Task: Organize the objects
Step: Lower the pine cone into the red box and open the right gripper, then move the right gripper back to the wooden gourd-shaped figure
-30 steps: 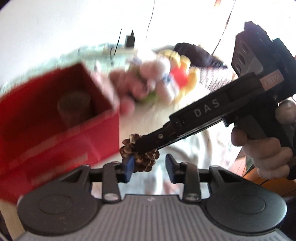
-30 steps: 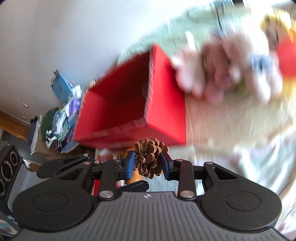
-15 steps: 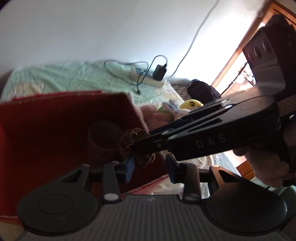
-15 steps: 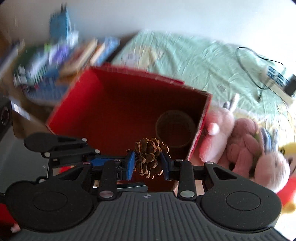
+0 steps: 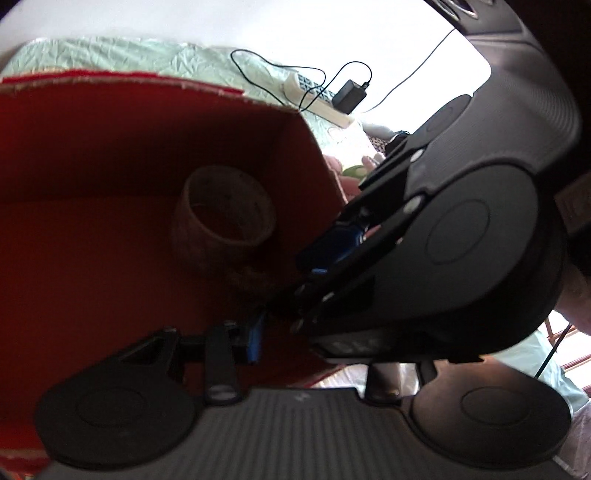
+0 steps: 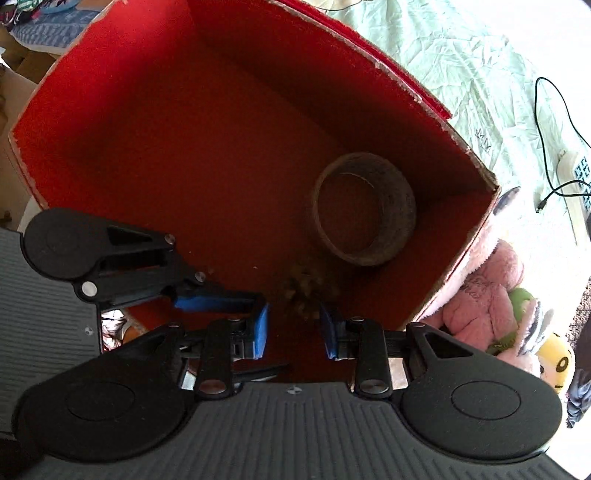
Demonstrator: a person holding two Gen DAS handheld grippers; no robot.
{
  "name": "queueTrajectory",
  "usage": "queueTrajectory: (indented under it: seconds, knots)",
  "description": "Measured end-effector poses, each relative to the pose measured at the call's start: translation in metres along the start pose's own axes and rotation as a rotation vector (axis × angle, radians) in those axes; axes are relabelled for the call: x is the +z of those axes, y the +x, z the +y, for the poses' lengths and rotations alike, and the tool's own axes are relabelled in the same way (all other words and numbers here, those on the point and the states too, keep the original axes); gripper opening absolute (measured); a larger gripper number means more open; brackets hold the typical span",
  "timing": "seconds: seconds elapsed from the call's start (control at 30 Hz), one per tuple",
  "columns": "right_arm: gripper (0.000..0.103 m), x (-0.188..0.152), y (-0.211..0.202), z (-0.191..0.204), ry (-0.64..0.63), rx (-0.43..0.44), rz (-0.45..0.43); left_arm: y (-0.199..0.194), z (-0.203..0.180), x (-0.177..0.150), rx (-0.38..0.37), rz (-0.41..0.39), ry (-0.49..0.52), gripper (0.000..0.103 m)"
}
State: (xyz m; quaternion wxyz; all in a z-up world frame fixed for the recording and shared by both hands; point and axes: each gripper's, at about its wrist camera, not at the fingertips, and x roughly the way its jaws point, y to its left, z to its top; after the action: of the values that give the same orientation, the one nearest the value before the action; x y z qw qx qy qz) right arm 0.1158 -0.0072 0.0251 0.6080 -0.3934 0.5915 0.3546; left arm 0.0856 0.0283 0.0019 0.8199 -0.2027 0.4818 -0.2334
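Observation:
A red cardboard box (image 6: pixel 147 92) lies open under both grippers, with a brown round bowl (image 6: pixel 402 221) inside near its right wall. My right gripper (image 6: pixel 293 328) points straight down into the box. Its jaws are closing slightly, with no pad pressing on anything. The pine cone (image 6: pixel 308 291) is blurred just beyond the blue pads, next to the bowl, clear of the left pad. My left gripper (image 5: pixel 314 343) reaches in from the left, its jaws opening and empty. The right gripper's housing (image 5: pixel 461 236) hides one of its fingers. From the left wrist the box (image 5: pixel 92 147), bowl (image 5: pixel 225 221) and dark cone (image 5: pixel 255 277) also show.
The box sits on a pale green bedspread (image 6: pixel 461 48). Pink plush toys (image 6: pixel 487 291) and a yellow one (image 6: pixel 557 358) press against the box's right wall. A power strip with charger and cables (image 5: pixel 314 96) lies behind the box. Books and clutter (image 6: pixel 37 22) are at far left.
Both grippers have moved over the box and dipped into it. The pine cone, clamped between the right pads before, is now out of them and lower, beside the bowl.

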Motion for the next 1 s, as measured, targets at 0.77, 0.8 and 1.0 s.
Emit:
queueTrajectory:
  seconds: [0.77,0.8,1.0]
  knots:
    - [0.033,-0.14,-0.057,-0.019,0.373,0.315,-0.667,-0.095,-0.027,-0.032,0.326,-0.16,0.098,0.053]
    - [0.033,-0.149,-0.058,-0.018,0.384,0.331,-0.696,-0.098,-0.027,-0.034,0.343,-0.166,0.097,0.053]
    - [0.033,-0.185,-0.058,-0.01,0.436,0.343,-0.845,-0.12,-0.031,-0.059,0.398,-0.182,0.088,0.053]
